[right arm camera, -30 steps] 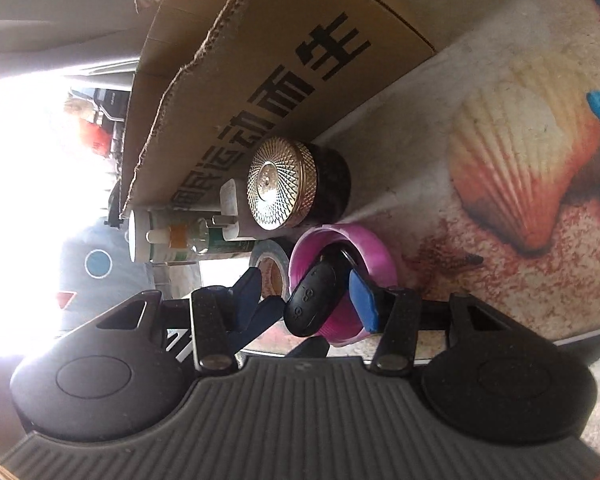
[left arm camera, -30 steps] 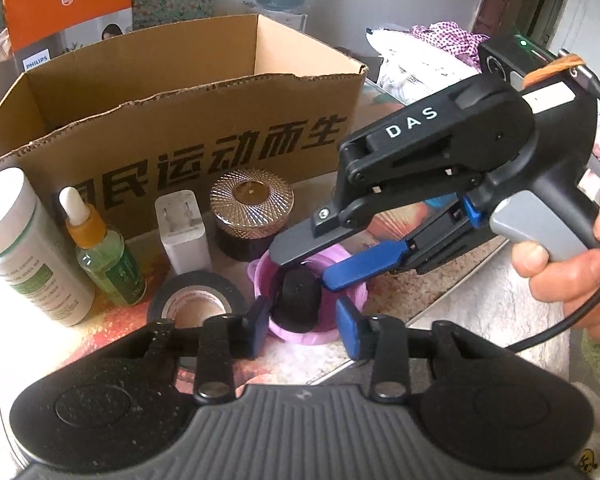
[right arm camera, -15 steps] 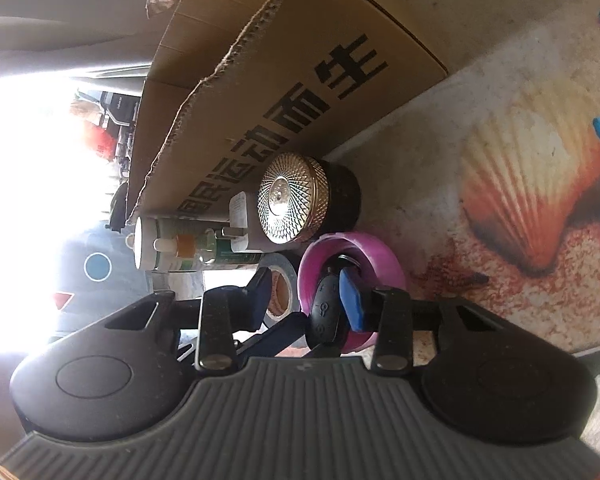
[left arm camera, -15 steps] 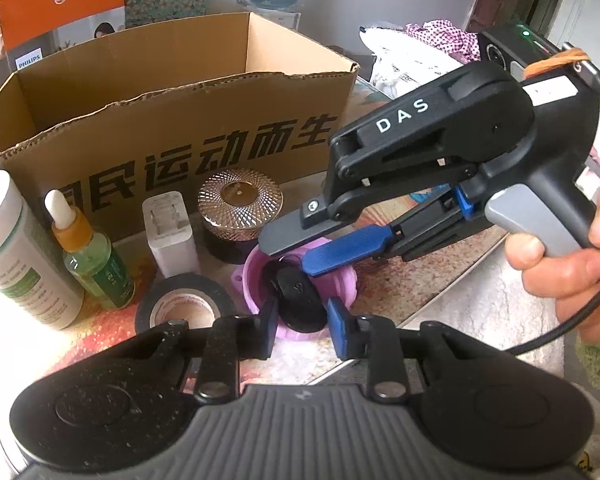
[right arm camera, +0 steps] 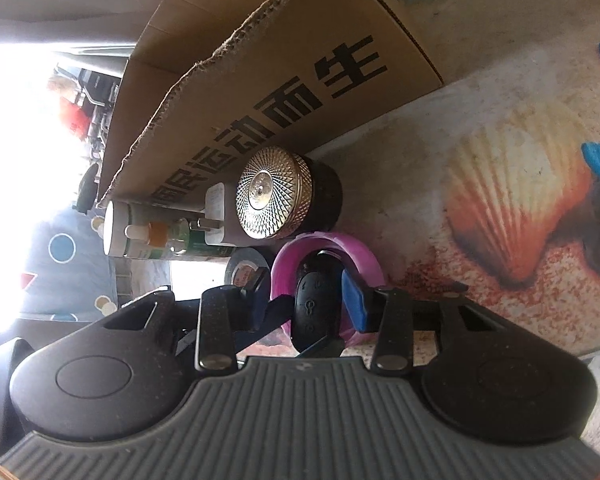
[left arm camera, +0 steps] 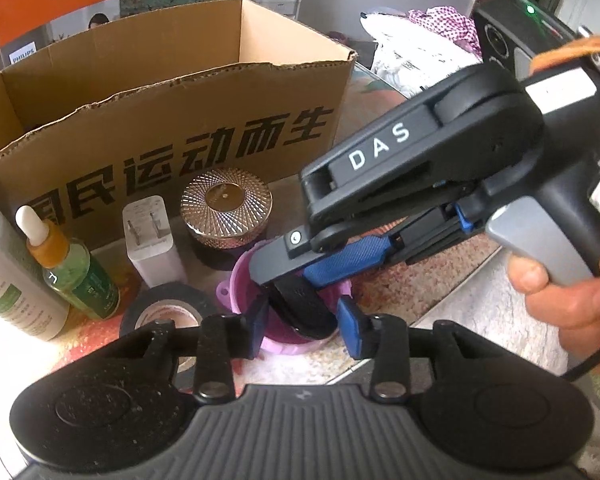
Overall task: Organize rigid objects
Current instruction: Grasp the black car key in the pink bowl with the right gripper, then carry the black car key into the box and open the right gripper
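Shell-print table [left arm camera: 452, 280], key fob [left arm camera: 304, 308] between tongs [left arm camera: 302, 328]

Matt corrugated cardboard box [left arm camera: 172, 120], jar [left arm camera: 226, 212] with a shiny ribbed metallic lid (gold-toned), glossy purple plastic cup [right arm camera: 356, 256], matt black tape roll [left arm camera: 160, 308]

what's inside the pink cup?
A black key fob stands in the pink cup, leaning on the rim, with the right gripper at it. Its lower end and the cup floor are hidden; anything beneath can't be seen.
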Action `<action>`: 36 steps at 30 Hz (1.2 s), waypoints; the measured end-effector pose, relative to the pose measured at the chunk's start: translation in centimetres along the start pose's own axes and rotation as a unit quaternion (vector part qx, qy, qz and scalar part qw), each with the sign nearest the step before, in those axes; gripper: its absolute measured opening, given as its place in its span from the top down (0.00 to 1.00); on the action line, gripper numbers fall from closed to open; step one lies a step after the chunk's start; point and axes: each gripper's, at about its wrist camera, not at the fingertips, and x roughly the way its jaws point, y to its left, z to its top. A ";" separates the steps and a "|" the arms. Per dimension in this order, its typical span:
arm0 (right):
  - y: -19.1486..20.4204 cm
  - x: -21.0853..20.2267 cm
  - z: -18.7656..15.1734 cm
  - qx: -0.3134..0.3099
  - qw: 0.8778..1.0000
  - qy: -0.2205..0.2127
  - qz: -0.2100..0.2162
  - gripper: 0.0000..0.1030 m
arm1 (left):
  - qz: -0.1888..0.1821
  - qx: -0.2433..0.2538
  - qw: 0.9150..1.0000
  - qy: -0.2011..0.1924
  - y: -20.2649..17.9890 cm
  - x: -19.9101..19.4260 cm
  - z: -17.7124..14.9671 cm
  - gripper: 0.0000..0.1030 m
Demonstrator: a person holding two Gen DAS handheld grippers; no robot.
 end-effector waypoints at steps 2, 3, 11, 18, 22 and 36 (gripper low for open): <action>-0.1 0.2 0.0 0.002 1.000 0.003 0.001 0.62 | -0.004 -0.004 1.000 0.002 0.2 0.2 0.1 0.62; -0.2 0.2 0.0 0.003 1.000 0.003 0.002 0.62 | 0.000 -0.005 1.000 0.003 0.3 0.4 0.1 0.64; -0.8 -0.3 -0.4 0.004 1.000 -0.014 0.020 0.73 | 0.005 -0.023 1.000 -0.005 2.0 0.4 0.0 0.71; -1.5 -0.2 -0.8 0.017 0.999 -0.019 0.037 0.76 | 0.004 -0.032 0.999 -0.014 2.2 -0.2 -0.2 0.74; -2.0 -0.3 -0.9 0.031 0.998 -0.022 0.051 0.76 | 0.010 -0.030 0.999 -0.020 1.9 -0.5 -0.2 0.77; -0.6 -2.5 -1.8 0.014 0.996 -0.050 0.079 0.80 | 0.018 -0.016 0.998 -0.065 0.8 -3.7 0.2 0.83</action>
